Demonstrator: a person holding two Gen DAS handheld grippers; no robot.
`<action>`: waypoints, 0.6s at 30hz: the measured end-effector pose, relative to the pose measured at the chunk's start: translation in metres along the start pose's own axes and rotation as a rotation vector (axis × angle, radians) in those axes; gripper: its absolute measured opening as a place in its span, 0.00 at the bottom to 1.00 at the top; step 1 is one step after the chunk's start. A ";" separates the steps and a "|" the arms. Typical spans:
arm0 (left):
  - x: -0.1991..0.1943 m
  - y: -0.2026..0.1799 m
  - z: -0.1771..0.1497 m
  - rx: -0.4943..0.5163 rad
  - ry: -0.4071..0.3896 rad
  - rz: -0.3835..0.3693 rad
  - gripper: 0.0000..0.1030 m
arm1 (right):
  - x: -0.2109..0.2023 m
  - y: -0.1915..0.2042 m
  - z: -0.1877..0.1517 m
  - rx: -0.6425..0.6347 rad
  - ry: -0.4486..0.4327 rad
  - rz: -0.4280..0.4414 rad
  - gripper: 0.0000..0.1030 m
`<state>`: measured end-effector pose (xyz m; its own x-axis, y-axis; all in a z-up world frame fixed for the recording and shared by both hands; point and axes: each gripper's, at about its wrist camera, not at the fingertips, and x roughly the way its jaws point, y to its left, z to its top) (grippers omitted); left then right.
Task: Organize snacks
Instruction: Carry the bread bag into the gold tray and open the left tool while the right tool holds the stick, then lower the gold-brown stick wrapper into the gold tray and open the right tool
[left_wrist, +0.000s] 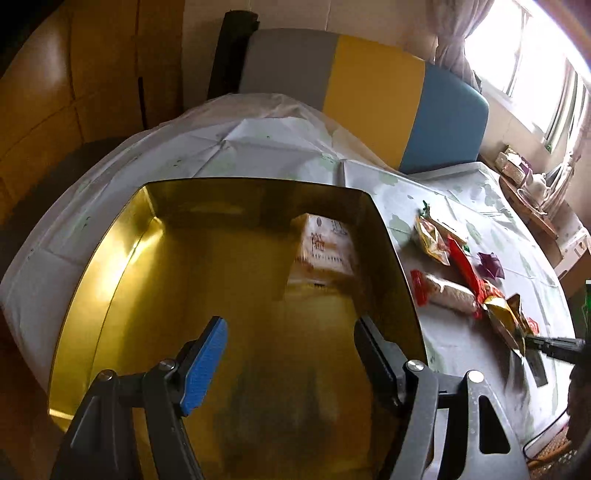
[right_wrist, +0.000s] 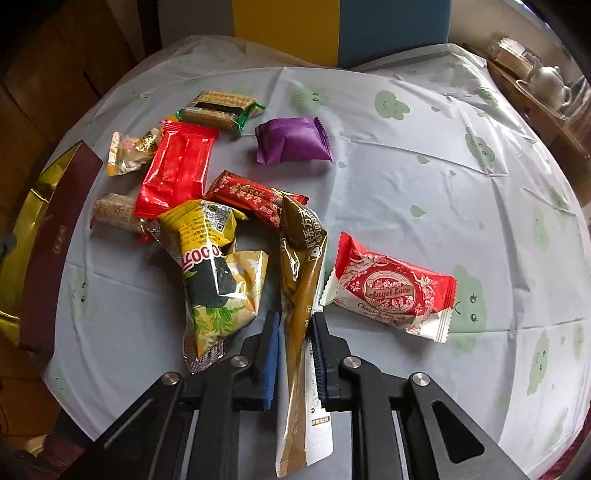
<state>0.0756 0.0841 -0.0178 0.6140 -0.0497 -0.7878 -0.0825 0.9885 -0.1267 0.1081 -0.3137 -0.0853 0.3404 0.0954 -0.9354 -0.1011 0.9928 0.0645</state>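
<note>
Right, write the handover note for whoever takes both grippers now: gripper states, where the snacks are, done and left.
Left gripper: open, empty, over the gold box.
Right gripper: shut on the olive-gold packet, its upper end by the pile.
Done: one white-and-orange pack lies in the box.
Left: the held packet, plus the Angel Love roll, purple packet, red wrapper, yellow-green bag, biscuits and others, all on the tablecloth.

Each hand-held gripper (left_wrist: 291, 365) (right_wrist: 293, 350) has black arms; silver round screws; ribbed blue pads (left_wrist: 207, 360).
</note>
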 end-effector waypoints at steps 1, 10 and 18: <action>-0.003 0.001 -0.002 0.001 -0.007 0.002 0.70 | -0.002 -0.002 0.000 0.008 -0.005 0.008 0.15; -0.028 0.012 -0.012 -0.013 -0.063 0.024 0.70 | -0.018 -0.019 0.001 0.108 -0.052 0.054 0.11; -0.030 0.023 -0.016 -0.045 -0.078 0.052 0.70 | -0.055 -0.012 -0.002 0.195 -0.155 0.185 0.11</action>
<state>0.0433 0.1059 -0.0067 0.6670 0.0142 -0.7449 -0.1494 0.9821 -0.1151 0.0884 -0.3309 -0.0356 0.4727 0.2710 -0.8385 0.0015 0.9513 0.3083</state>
